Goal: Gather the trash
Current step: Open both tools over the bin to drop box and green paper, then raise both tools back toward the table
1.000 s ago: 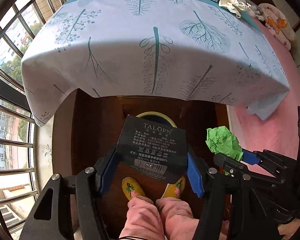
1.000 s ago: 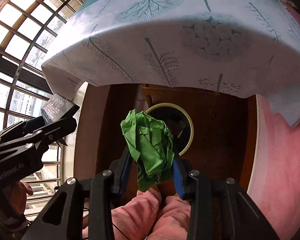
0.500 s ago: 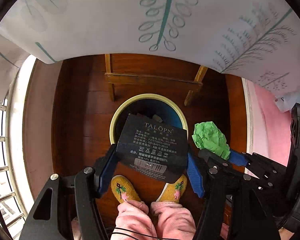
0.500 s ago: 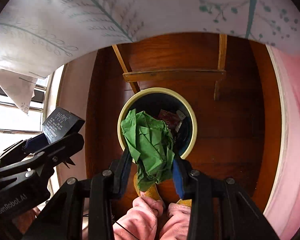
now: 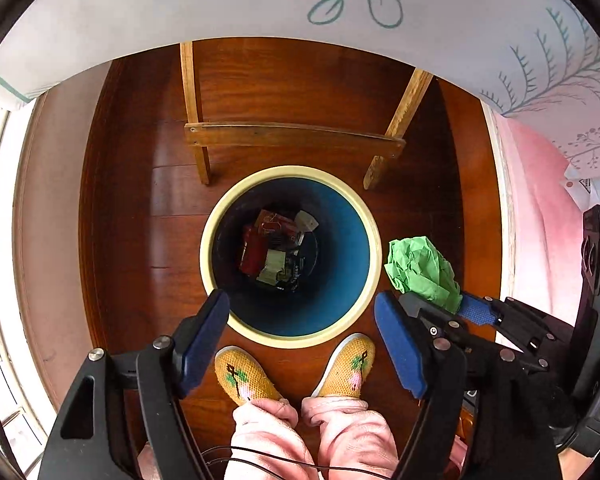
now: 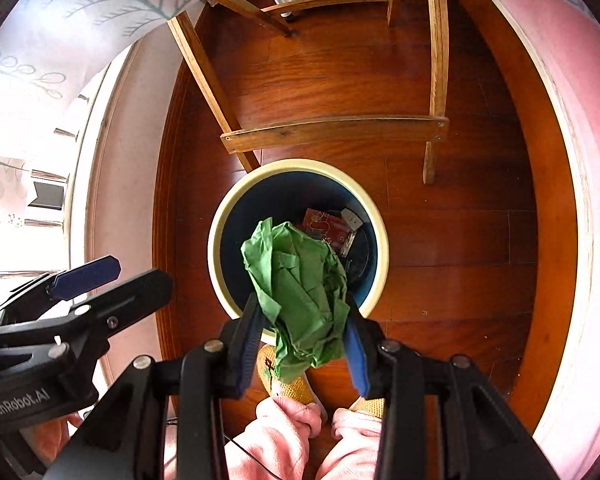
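A round bin (image 5: 290, 171) with a cream rim and blue inside stands on the wooden floor, with several pieces of trash (image 5: 276, 248) at its bottom. My left gripper (image 5: 302, 302) points down over the bin's near rim. Its jaws are opening and nothing is between them. My right gripper (image 6: 302, 312) is shut on a crumpled green paper (image 6: 300, 292) above the near part of the bin (image 6: 300, 166). In the left wrist view the green paper (image 5: 420, 268) hangs just right of the rim. One blue pad of the left gripper (image 6: 88, 274) shows at the left of the right wrist view.
Wooden table legs with a cross rail (image 5: 292, 138) stand just behind the bin, under a hanging leaf-print tablecloth (image 5: 300, 0). A person's feet in yellow slippers (image 5: 244, 376) are right in front of the bin. A pink surface (image 5: 540, 220) lies on the right, and a window on the left.
Both grippers sank from table height to just above the bin. The left jaws opened and the black TALOPN pack left them. The right gripper kept the green paper.
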`<state>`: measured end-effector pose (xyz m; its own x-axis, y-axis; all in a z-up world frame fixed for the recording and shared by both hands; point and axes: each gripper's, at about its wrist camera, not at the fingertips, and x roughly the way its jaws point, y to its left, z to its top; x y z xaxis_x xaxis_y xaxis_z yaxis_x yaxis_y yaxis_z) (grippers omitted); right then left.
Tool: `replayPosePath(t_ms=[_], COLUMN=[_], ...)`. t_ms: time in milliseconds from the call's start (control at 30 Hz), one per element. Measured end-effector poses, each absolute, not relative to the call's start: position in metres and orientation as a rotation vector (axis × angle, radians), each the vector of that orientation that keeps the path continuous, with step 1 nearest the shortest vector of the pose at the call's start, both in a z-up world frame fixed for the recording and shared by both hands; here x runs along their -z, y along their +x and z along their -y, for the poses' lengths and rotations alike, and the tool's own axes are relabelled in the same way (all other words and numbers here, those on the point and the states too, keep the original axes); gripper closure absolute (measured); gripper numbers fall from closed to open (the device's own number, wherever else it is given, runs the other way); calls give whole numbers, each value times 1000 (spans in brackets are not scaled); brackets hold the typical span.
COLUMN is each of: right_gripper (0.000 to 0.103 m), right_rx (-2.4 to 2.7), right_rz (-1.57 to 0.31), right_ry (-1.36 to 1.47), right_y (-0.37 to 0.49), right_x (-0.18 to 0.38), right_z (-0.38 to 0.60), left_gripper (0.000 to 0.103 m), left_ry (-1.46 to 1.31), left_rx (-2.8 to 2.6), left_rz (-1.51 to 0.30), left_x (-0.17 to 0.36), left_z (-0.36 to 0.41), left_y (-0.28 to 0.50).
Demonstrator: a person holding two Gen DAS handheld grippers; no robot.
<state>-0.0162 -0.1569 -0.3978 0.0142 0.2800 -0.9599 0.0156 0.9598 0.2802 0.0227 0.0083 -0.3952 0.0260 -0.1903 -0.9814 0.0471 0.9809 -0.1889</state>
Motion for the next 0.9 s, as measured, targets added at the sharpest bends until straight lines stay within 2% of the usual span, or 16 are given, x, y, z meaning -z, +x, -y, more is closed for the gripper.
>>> replayPosePath(t_ms=[333,400,467,533,900], right_gripper=[62,55,41,36,35], right_rx=[-221,-221,-213,-210,-210], right_rz=[-1556,-1559,-1555,-1547,-1533], right_ry=[252,262,262,257,250], right_y=[-6,-3,-2,-1,-2], right_x=[405,405,404,401,365], right_z=[147,144,141,137,126], left_gripper=[29,29,29,29,29], left_ry=[-90,-101,-110,-122,-142], left_rx=[128,113,96,84,45], left_rz=[-1542,-1545,-1547,-1544,-1503], left_x=[392,393,393,392,350], left_z=[-34,-43,-50,-56,-70], left_y=[15,14,12,10,2])
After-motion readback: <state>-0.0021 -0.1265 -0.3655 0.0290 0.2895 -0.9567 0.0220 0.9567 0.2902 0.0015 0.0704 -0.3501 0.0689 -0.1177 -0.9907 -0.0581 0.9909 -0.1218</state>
